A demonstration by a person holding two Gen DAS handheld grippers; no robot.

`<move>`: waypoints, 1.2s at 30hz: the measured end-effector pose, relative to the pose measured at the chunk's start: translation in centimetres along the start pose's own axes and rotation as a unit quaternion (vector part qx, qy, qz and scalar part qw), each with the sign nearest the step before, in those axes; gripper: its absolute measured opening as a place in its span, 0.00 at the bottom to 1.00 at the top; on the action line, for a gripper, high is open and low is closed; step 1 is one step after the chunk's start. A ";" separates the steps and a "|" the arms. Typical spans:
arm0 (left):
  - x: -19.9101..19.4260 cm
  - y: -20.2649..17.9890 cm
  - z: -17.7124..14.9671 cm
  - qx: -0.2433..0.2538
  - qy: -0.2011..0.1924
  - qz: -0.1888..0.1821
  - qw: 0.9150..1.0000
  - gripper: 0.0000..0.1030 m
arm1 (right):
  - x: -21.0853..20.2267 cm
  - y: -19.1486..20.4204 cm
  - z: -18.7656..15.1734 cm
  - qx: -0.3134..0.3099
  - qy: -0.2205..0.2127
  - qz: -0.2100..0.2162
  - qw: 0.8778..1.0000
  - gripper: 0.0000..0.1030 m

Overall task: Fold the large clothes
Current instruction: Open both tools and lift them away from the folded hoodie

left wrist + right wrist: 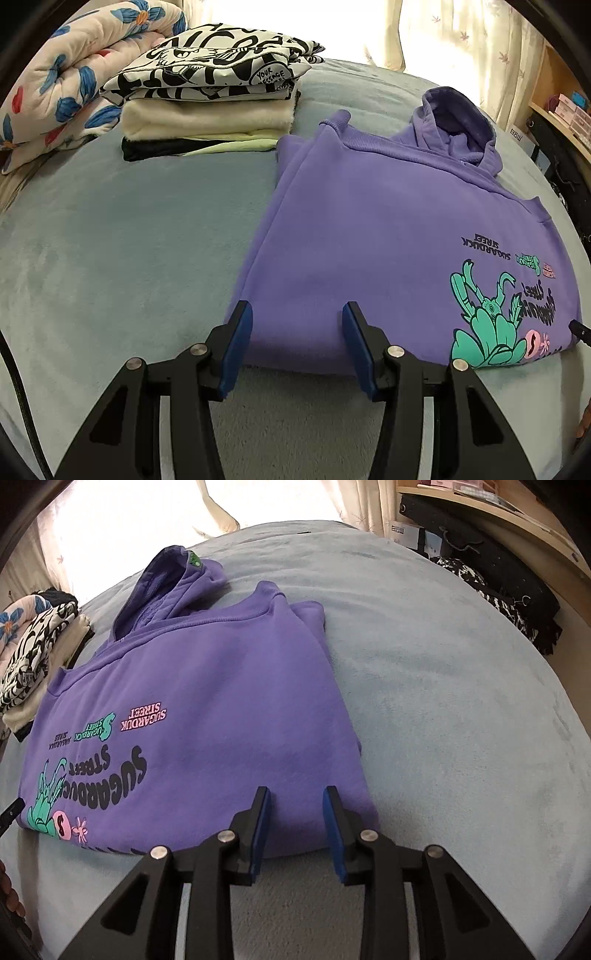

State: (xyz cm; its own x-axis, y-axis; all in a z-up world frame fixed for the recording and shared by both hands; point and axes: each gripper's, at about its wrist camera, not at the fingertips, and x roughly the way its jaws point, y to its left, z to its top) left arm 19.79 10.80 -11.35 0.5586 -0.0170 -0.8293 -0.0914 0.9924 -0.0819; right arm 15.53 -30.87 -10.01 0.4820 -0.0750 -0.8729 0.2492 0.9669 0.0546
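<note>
Two sets of fingers, left gripper (297,317) and right gripper (295,801), parted and empty over the purple hoodie (369,229) on the bed (110,240); thick, floppy fleece, so I'd pinch the near folded edge.

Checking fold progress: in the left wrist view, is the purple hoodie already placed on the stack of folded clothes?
No, the purple hoodie lies flat on the bed, beside the stack of folded clothes.
</note>
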 end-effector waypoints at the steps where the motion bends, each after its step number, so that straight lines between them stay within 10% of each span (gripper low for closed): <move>1: 0.0 0.0 0.1 0.000 0.001 0.000 1.000 0.48 | -0.1 0.1 0.0 0.000 0.002 0.000 1.000 0.31; 23: -7.0 -0.7 2.0 0.034 -0.020 -0.001 0.999 0.49 | -4.8 2.1 0.1 -0.020 0.005 0.046 0.999 0.32; 36: -13.6 -3.9 8.9 0.100 -0.064 0.019 0.993 0.50 | -14.3 6.0 7.8 -0.082 -0.073 0.075 0.991 0.33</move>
State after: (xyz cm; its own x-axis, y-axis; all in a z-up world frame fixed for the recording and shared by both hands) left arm 19.91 8.20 5.14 0.6596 0.0241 -0.7512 0.0432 0.9966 0.0699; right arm 16.69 -25.93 6.62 0.6226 0.0490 -0.7810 0.0323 0.9956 0.0882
